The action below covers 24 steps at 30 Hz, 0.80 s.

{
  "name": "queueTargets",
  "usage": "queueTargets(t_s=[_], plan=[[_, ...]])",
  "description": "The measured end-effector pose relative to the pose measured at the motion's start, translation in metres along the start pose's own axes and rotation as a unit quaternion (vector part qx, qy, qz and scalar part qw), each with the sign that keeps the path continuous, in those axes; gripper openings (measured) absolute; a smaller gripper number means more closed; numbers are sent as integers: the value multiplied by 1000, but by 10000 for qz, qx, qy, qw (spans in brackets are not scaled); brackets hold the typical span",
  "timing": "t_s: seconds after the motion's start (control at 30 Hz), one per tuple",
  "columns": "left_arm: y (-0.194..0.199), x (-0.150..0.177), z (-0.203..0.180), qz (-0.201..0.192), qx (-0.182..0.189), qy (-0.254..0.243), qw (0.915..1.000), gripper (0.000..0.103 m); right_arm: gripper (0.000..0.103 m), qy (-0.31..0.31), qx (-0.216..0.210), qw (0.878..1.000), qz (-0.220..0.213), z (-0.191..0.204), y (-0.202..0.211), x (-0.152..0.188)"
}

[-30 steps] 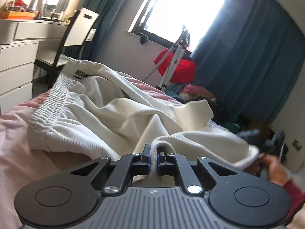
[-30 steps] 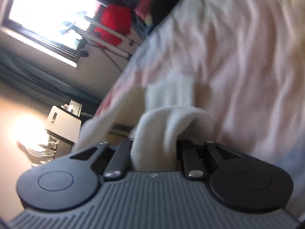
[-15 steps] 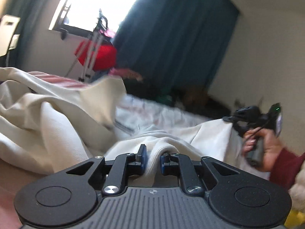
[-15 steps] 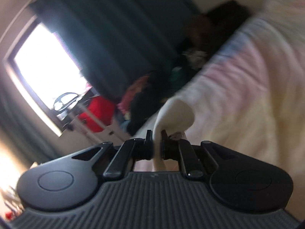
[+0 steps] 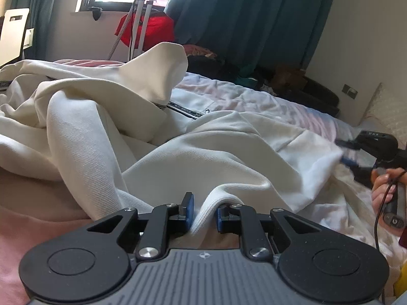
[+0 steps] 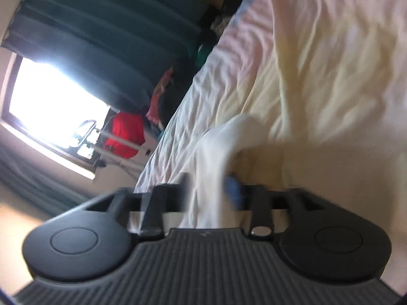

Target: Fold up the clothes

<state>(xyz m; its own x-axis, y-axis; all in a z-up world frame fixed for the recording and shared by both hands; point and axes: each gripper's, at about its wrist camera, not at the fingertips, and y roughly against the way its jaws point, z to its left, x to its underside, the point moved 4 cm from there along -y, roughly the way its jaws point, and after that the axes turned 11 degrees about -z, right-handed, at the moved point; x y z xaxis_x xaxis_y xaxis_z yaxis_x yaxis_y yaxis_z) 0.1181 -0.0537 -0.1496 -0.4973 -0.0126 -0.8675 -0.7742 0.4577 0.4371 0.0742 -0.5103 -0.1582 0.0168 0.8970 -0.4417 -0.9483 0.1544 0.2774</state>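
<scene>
A cream white garment (image 5: 203, 152) lies rumpled across the bed, one corner sticking up at the back. My left gripper (image 5: 203, 212) stands open, with a fold of the garment's edge lying loose between its jaws. My right gripper (image 6: 211, 190) is blurred by motion; its jaws stand apart with a strip of the white garment (image 6: 216, 157) between them. In the left wrist view the right gripper (image 5: 351, 152) shows at the garment's far right corner, held by a hand.
The bed has a pink and white sheet (image 5: 279, 106). A red bag (image 5: 150, 33) and a metal stand are under the window. Dark clothes (image 5: 254, 73) are piled along the teal curtains (image 5: 249, 17). A chair (image 5: 12, 35) is at far left.
Both grippers have opened: half a second ago each was pinched on the garment's edge. The garment has dropped and now lies flatter on the bed.
</scene>
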Motion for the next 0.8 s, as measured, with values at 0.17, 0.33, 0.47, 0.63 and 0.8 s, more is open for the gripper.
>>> queueTargets(t_s=[0.17, 0.33, 0.47, 0.63, 0.8], plan=[[1, -2, -3, 52, -36, 28, 10000, 21, 68, -174, -22, 9994, -299, -8, -22, 3], [6, 0, 0, 8, -3, 100, 9999, 25, 20, 44, 270, 9985, -467, -14, -45, 0], [4, -2, 0, 20, 42, 206, 9998, 34, 5, 852, 552, 9934, -525, -9, -57, -3], [-1, 2, -10, 97, 206, 24, 9997, 55, 5, 1516, 581, 9772, -1369, 21, -39, -23], [-2, 5, -29, 89, 586, -145, 9981, 69, 5, 2087, 720, 9495, -2227, 32, -9, -58]])
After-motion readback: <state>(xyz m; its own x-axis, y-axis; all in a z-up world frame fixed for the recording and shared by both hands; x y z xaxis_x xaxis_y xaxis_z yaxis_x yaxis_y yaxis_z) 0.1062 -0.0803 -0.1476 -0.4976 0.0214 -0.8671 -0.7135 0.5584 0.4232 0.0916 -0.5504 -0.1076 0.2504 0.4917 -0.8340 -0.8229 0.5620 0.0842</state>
